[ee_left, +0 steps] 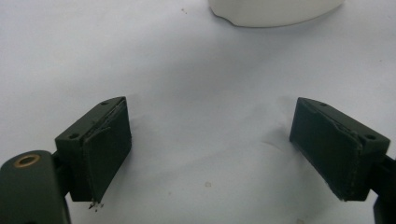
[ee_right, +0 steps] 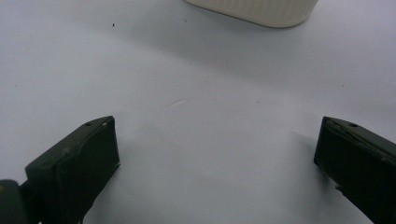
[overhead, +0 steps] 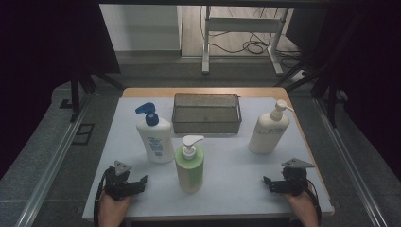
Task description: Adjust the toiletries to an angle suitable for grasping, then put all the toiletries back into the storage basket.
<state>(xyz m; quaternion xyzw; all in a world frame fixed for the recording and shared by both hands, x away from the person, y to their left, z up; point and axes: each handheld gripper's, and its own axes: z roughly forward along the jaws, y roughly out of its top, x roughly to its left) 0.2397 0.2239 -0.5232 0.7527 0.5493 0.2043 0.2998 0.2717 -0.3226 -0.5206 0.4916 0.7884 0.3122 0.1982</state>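
Three pump bottles stand upright on the white mat [overhead: 231, 170]: a white bottle with a blue pump [overhead: 154, 137] at the left, a green bottle with a white pump [overhead: 190, 166] in front at the middle, and a cream bottle [overhead: 268, 128] at the right. Behind them sits a dark wire basket [overhead: 206, 124], which looks empty. My left gripper [overhead: 135, 182] rests near the front left corner, open with nothing between its jaws [ee_left: 210, 140]; the white bottle's base [ee_left: 275, 11] lies ahead of it. My right gripper [overhead: 276, 183] rests at the front right, open and empty [ee_right: 215, 149], facing the cream bottle's base [ee_right: 254, 9].
The mat covers a wooden table whose far edge [overhead: 203, 91] shows behind the basket. Metal rails [overhead: 56, 156] run along both sides of the table. A white frame [overhead: 241, 28] and cables stand on the floor beyond.
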